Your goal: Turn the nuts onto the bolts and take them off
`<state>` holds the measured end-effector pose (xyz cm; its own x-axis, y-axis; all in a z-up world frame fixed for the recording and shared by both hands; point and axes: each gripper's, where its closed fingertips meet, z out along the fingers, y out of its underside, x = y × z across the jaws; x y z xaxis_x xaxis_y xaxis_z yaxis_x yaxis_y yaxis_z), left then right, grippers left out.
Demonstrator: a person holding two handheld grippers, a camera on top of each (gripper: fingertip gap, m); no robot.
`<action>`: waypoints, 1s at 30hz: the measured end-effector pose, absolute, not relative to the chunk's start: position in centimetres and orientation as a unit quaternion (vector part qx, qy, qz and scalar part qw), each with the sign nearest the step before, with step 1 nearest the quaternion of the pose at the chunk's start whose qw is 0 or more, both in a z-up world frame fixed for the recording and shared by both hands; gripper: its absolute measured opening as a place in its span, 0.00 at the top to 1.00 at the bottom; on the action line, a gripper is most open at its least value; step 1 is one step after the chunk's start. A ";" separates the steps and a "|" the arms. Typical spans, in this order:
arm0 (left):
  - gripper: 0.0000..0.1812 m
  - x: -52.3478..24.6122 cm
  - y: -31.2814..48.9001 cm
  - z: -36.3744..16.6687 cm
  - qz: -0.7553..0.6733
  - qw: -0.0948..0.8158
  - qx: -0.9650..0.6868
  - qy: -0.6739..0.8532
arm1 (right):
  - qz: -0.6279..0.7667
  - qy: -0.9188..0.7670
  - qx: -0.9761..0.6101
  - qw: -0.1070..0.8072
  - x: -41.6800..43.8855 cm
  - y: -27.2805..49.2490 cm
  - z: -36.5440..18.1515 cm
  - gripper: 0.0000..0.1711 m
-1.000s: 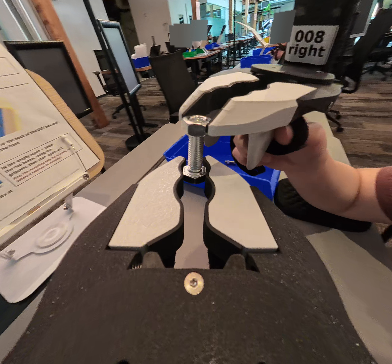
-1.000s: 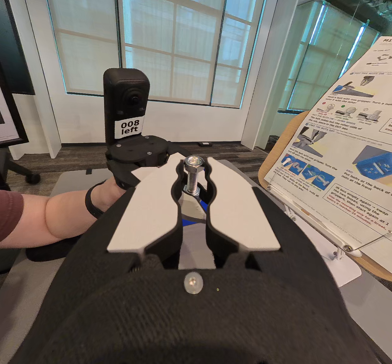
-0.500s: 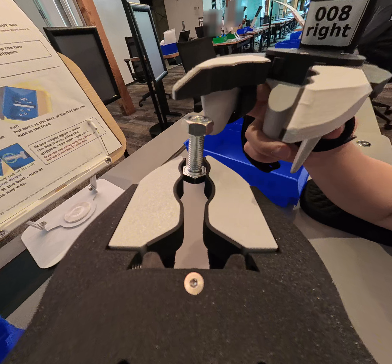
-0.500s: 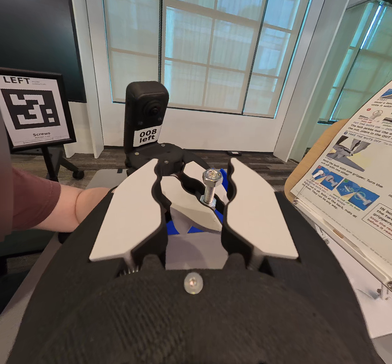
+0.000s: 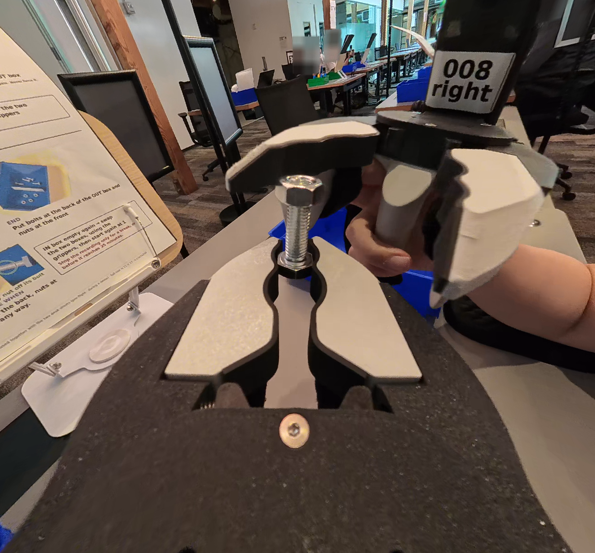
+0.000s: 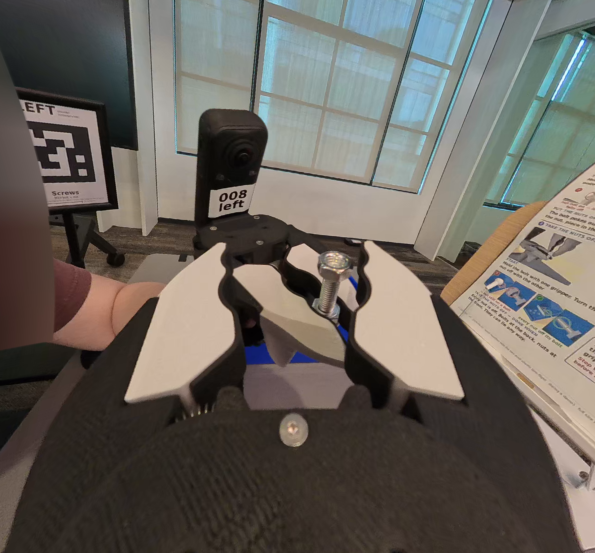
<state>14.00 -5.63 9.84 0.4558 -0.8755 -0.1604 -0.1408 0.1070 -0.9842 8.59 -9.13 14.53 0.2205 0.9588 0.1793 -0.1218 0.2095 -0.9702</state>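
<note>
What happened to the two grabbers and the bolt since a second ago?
The right hand-held gripper let go of the bolt: one second ago its fingers were shut on the bolt head; now they are spread wide, the head between them, nearer the right one. The left hand-held gripper stayed shut on the nut, with the bolt upright.

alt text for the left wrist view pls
The left tongs are shut on a silver hex nut threaded on an upright silver hex-head bolt. The right tongs, held in a person's hand, hang open around the bolt's head, over a blue plastic bin on a grey table.
</note>
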 end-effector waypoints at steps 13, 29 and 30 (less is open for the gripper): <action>0.92 13.2 -4.8 10.2 -0.304 0.618 -0.601 0.405 | 0.411 -0.461 -0.470 0.631 8.3 -9.2 14.3 0.53; 0.92 14.2 -6.1 10.0 -0.332 0.596 -0.586 0.436 | 0.410 -0.466 -0.462 0.633 8.0 -9.5 14.2 0.54; 0.92 14.1 -6.1 10.0 -0.337 0.595 -0.588 0.432 | 0.406 -0.467 -0.461 0.636 8.1 -9.5 14.2 0.54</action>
